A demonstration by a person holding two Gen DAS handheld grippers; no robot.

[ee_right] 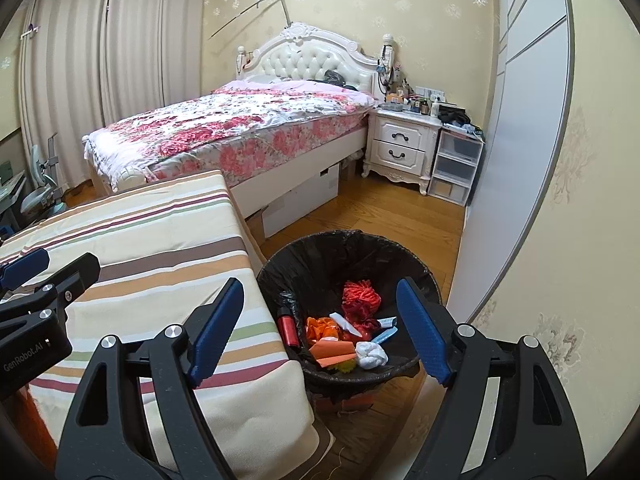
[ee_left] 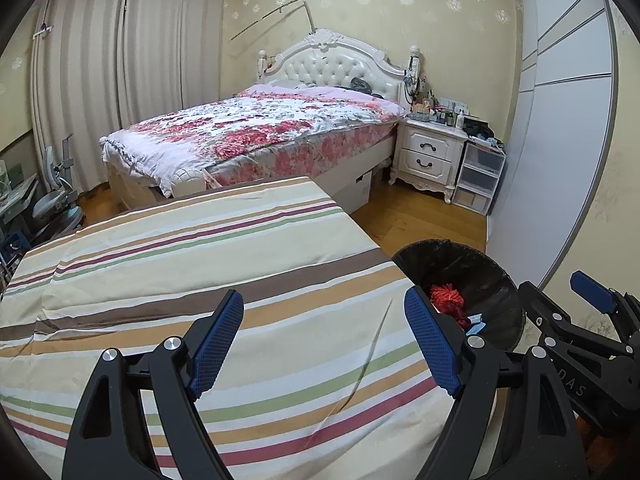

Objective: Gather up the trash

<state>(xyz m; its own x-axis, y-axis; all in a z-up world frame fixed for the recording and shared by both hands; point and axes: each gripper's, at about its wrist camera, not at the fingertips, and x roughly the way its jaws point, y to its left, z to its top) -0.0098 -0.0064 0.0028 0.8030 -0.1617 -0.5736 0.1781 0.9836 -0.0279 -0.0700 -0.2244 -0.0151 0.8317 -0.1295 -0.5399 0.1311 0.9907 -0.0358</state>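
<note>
- The left gripper point(ee_left: 324, 344), black-armed with blue textured pads, fills the bottom of the left wrist view; its jaws stand wide apart with nothing between them; it hangs above the cloth-covered surface with cream, brown, green and red stripes point(ee_left: 180, 264).
- The right gripper point(ee_right: 320, 332), of the same black and blue make, also stands wide with nothing in its grasp; in its own view it hangs over the near rim of the round bin lined with a black plastic bag point(ee_right: 360, 248).
- The bin stands on the wooden floor point(ee_right: 380, 212), just beside the right edge of the striped surface; its near rim lies between the right gripper's fingers in the picture.
- Inside the bin lies the collected trash: a bundle of red-orange yarn point(ee_right: 362, 294); a red cylinder point(ee_right: 289, 330) leaning at the left wall; folded orange paper point(ee_right: 332, 352); a crumpled white wad point(ee_right: 371, 354); a light blue wrapper point(ee_right: 385, 335).
- Beyond stands a bed with a white tufted headboard and pink floral quilt point(ee_right: 224, 128); a white two-drawer nightstand point(ee_right: 402, 142) crowded with bottles sits at its right; pale striped curtains point(ee_right: 100, 72) cover the left wall.
</note>
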